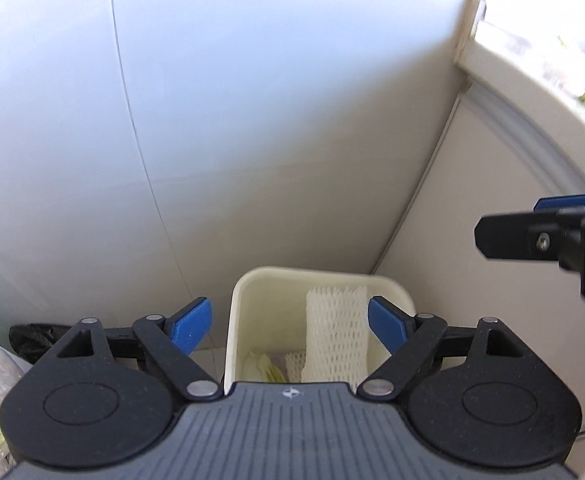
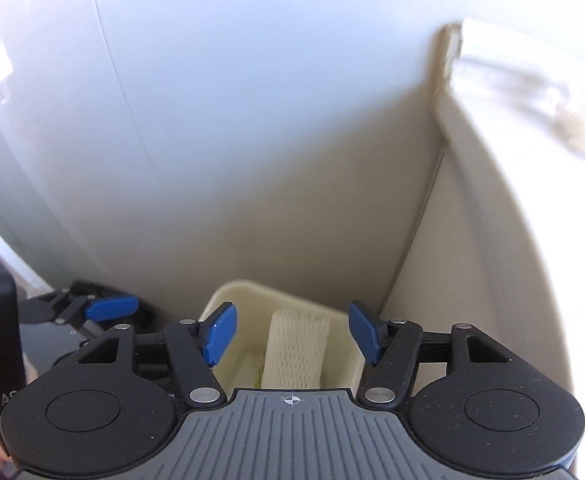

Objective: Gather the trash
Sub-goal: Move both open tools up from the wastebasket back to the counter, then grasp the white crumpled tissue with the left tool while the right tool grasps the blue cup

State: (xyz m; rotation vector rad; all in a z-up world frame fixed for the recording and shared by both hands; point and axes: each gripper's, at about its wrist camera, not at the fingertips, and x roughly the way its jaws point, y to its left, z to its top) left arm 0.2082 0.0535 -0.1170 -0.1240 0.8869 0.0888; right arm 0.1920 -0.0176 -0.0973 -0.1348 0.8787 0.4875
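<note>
Blue-padded, my left tongs (image 1: 290,326) and right tongs (image 2: 292,334) both hang spread and empty above the cream trash bin (image 1: 236,320); white foam netting (image 1: 334,332) stands inside it at twelve o'clock, the cabinet (image 1: 472,208) beyond at two.

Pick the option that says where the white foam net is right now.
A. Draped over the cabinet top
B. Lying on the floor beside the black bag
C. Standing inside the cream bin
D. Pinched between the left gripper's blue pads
C: the white foam net stands upright inside the cream bin, while the left gripper and right gripper are both open and empty above it.
</note>
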